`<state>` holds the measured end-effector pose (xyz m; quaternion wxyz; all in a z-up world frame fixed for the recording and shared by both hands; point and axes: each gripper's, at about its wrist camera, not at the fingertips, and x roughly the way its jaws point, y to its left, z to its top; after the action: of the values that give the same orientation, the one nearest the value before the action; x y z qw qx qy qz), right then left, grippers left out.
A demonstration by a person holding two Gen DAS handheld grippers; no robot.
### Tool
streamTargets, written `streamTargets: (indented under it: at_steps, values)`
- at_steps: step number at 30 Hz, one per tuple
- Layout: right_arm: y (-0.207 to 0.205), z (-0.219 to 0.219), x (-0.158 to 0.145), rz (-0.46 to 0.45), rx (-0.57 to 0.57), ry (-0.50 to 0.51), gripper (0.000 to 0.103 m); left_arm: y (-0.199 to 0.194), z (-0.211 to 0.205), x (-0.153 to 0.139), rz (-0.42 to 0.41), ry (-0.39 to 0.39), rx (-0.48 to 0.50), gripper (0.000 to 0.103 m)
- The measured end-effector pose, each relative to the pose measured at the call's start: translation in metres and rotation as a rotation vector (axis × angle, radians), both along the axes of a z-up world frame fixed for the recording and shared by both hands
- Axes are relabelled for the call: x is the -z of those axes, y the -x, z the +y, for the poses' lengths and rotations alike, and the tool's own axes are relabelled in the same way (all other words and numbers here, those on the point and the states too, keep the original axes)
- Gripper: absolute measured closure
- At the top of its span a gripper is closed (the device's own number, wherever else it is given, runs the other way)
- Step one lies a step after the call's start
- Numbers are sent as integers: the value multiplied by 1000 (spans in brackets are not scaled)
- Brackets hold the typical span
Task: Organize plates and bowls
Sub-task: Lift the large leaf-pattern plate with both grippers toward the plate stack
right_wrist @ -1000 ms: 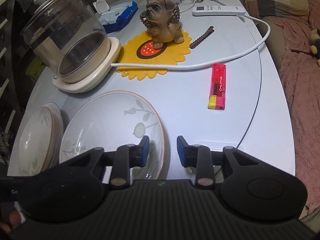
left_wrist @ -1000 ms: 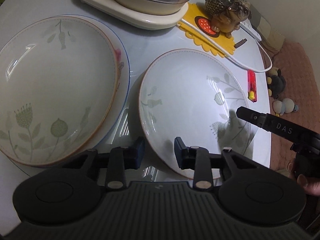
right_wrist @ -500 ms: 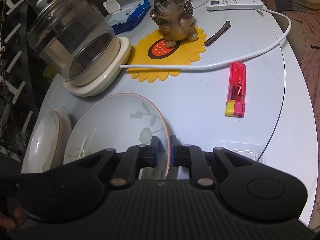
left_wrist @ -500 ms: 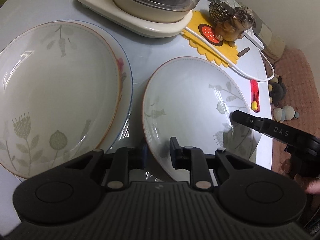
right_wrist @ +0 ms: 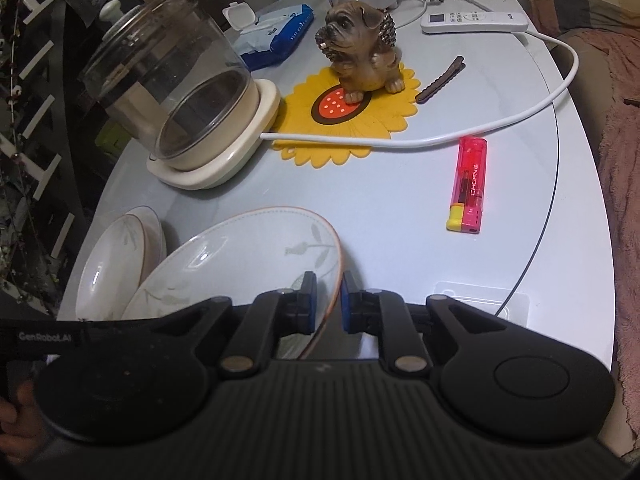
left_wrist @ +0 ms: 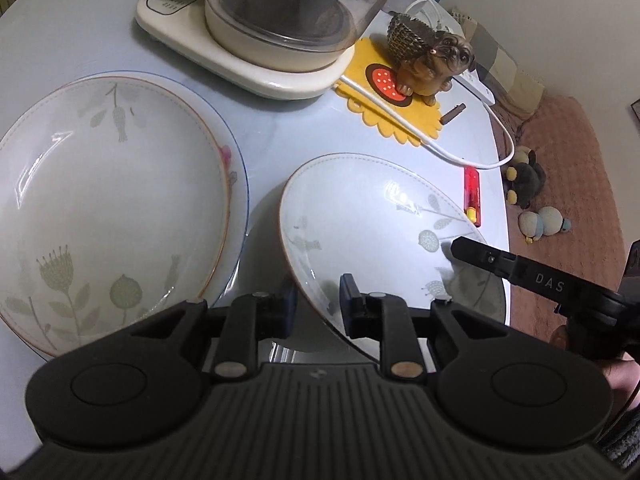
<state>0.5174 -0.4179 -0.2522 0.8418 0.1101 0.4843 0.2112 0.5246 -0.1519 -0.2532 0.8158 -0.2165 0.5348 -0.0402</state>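
A white plate with a leaf print and an orange rim (left_wrist: 372, 216) hangs tilted just above the pale table, casting a shadow beneath it. My left gripper (left_wrist: 318, 300) is shut on its near left rim. My right gripper (right_wrist: 328, 300) is shut on the opposite rim of this plate (right_wrist: 248, 256), and one of its fingers (left_wrist: 500, 264) reaches over the plate from the right. To the left lies a stack of two plates (left_wrist: 104, 200): a floral plate on top of a blue-rimmed one. The same stack (right_wrist: 112, 264) shows at the lower left in the right wrist view.
A glass kettle on a cream base (left_wrist: 280, 28) stands behind the plates. A dog figurine (right_wrist: 360, 52) sits on a yellow sunflower mat, crossed by a white cable (right_wrist: 400, 142). A red lighter (right_wrist: 468, 184), a hair clip and a remote lie to the right. The table's edge (left_wrist: 508, 240) borders a pink blanket.
Both grippers have shut on opposite rims of the leaf-print plate. The plate has come up off the table and tilted; the left gripper has risen with it.
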Motion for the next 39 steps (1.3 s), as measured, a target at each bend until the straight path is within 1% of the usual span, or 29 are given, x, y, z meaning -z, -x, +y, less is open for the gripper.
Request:
streamTargets:
  at_steps: [5,8,18,24,27,31,35,39]
  values:
    - [7,0,-15,1,7,-8,87,4,10,-16,-25,36,7,77]
    - [12,4,-26,-2,14,-16,88,9,17,-31,-51,35,0,77]
    - [16,35,-68,-30,-17,-49,88,23,58,-78,-135,54,-72,77]
    - [5,63,-90,-68,-67,-52,88,31,86,-97,-171,64,-126,77]
    - [-1,78,-97,-80,-92,-60,88,37,100,-104,-185,65,-167,77]
    - [-9,102,-96,-81,-148,-55,88,47,119,-105,-189,53,-225,77]
    - [-11,130,-86,-82,-240,-44,88,62,138,-95,-163,41,-291,77]
    - [-12,155,-68,-37,-308,-38,88,78,157,-81,-126,29,-354,77]
